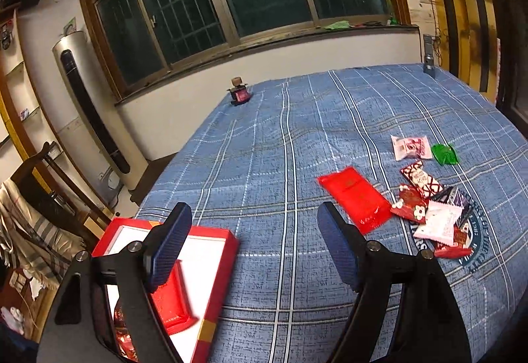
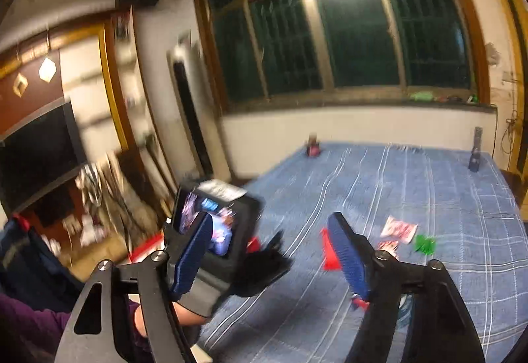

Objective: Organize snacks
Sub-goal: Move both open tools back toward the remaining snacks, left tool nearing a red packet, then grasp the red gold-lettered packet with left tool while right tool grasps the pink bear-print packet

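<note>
**Both grippers empty above the bedspread**

On the blue plaid bedspread a heap of snack packets lies to the right of the left gripper and beyond its tips, not touching it. A long red packet lies at the heap's left edge, just past the right finger. The left jaws stand wide apart with nothing between them. The red box, white inside, lies under the left finger, which covers part of it; one red packet is inside. The right gripper is also released and empty. Its view is blurred: the left tool's screen hides the box, and the packets there are only colour patches.
</note>
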{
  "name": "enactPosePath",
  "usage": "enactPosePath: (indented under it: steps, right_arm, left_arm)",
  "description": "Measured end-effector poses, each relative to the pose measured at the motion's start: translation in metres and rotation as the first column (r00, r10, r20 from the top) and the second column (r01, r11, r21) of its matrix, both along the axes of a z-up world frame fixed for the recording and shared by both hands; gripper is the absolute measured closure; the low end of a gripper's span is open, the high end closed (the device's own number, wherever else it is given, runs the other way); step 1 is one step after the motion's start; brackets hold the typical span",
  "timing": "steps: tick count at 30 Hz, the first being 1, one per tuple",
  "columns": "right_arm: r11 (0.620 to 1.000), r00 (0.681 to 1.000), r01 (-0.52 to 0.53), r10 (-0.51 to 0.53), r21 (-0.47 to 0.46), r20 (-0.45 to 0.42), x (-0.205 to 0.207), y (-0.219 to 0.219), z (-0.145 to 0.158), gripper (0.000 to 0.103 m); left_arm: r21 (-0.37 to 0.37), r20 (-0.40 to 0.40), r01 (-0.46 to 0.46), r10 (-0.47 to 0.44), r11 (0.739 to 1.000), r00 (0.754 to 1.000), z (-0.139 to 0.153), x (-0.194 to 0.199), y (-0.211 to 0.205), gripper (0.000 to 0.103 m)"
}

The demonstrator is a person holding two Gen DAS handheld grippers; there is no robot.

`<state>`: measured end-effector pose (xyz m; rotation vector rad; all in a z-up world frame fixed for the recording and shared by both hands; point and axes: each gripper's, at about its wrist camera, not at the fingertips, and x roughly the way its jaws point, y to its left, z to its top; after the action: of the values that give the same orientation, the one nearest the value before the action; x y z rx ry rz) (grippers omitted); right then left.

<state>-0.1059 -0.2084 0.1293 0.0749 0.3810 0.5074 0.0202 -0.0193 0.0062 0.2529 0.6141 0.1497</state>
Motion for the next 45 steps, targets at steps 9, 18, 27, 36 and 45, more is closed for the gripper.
enactPosePath:
  steps: [9, 18, 27, 36, 45]
  right_arm:
    - [0.943, 0.889, 0.294, -0.33, -0.156, -0.318, 0.072, -0.117, -0.102, 0.012]
    - [0.943, 0.847, 0.309, -0.331, -0.12, -0.416, 0.153, -0.131, -0.148, 0.022]
    - [0.976, 0.855, 0.201, -0.216, -0.084, -0.471, 0.249, -0.08, -0.162, 0.029]
    - [0.977, 0.869, -0.013, -0.093, -0.211, -0.486, 0.322, -0.036, -0.172, 0.029]
    - [0.86, 0.887, -0.293, 0.082, -0.417, -0.455, 0.331, -0.009, -0.179, 0.03]
  left_arm:
    - [-0.162, -0.168, 0.174, -0.201, 0.971, 0.965, -0.022, 0.014, -0.014, 0.024]
    - [-0.164, -0.183, 0.309, -0.337, 0.937, 0.924, -0.028, 0.031, -0.059, 0.024]
    - [-0.178, -0.283, 0.047, -0.096, 0.983, 0.954, -0.027, 0.125, -0.015, 0.024]
    - [-0.217, -0.405, -0.117, 0.02, 0.969, 0.914, -0.056, 0.151, -0.025, 0.024]
    - [-0.218, -0.431, -0.26, 0.146, 0.941, 0.891, -0.064, 0.132, -0.029, 0.024]
